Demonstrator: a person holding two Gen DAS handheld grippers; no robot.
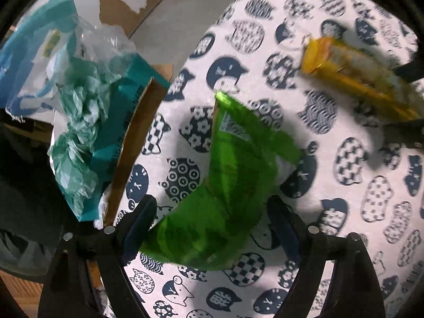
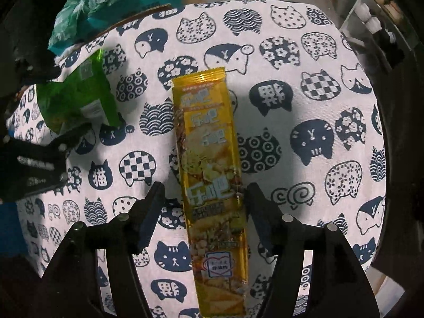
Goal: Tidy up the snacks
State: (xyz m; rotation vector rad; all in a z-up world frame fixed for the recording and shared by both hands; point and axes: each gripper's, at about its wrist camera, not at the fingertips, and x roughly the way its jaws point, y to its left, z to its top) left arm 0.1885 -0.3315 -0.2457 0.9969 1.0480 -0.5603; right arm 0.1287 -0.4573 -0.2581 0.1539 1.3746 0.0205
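Two light, crinkly packets: left gripper (image 1: pixel 212 217) is straddling the green bag (image 1: pixel 225 185), jaws wide, not clamping. Right gripper (image 2: pixel 204 198) is spanning the yellow sleeve (image 2: pixel 212 172) mid-bench (image 2: pixel 318 53), also unclosed; pinch gently mid-length, contents fragile.

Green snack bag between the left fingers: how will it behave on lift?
The green bag looks crumpled and folded, so it is probably floppy and light. Its glossy film may slip between the open left gripper fingers. It lies flat on the cat-print cloth, so rolling seems unlikely.

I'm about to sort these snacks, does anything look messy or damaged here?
Crumpled teal plastic bags spill over the torn cardboard box at the table's edge. The green snack bag looks creased. The yellow snack pack looks intact.
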